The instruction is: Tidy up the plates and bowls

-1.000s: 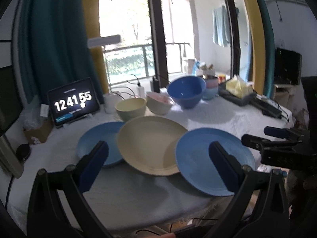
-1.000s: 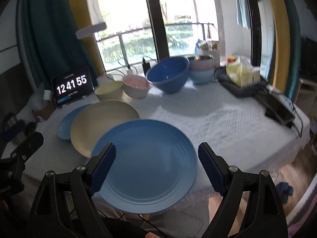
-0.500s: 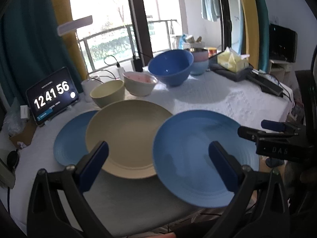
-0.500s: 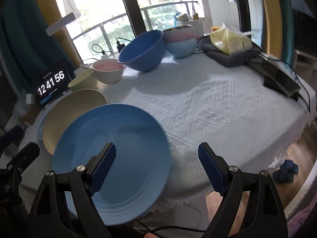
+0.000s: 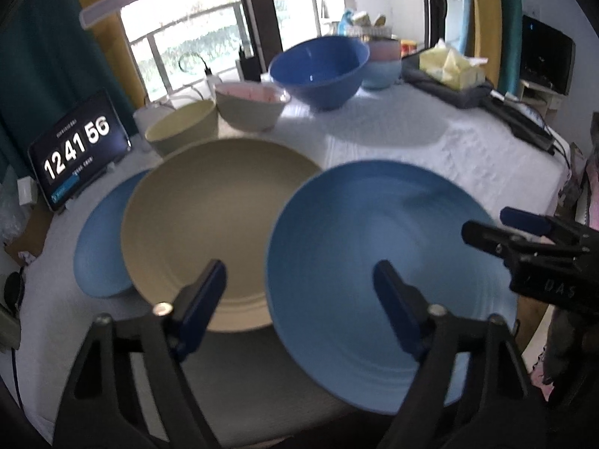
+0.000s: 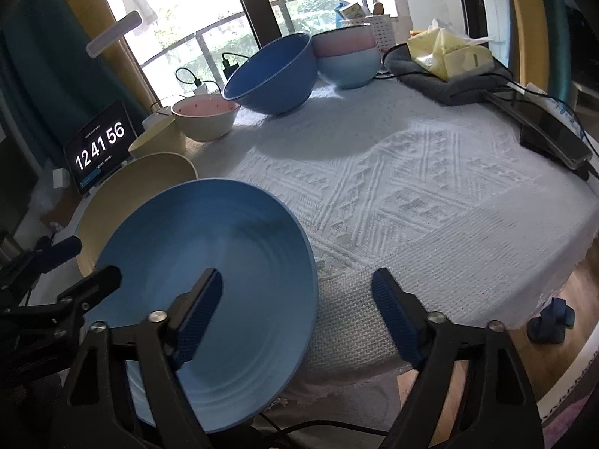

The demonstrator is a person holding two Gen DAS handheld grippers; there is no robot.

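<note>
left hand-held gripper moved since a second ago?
Yes. The left hand-held gripper came down and closer to the plates: the beige plate and clock tablet loom larger. Its jaws are closing, nothing gripped.

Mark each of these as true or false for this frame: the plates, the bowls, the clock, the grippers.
1. Three plates lie in an overlapping row. True: a small blue plate, a cream plate and a large blue plate.
2. The cream plate lies on top of the large blue plate. False: the large blue plate's edge overlaps the cream one.
3. The big dark blue bowl stands upright. False: it is tilted, its opening turned sideways.
4. A pink bowl is nested in a light blue bowl. True.
5. The tablet clock stands right of the plates. False: it stands at the left.
6. The left gripper and right gripper hold nothing. True: their jaws are closing, pads pressing nothing.
</note>
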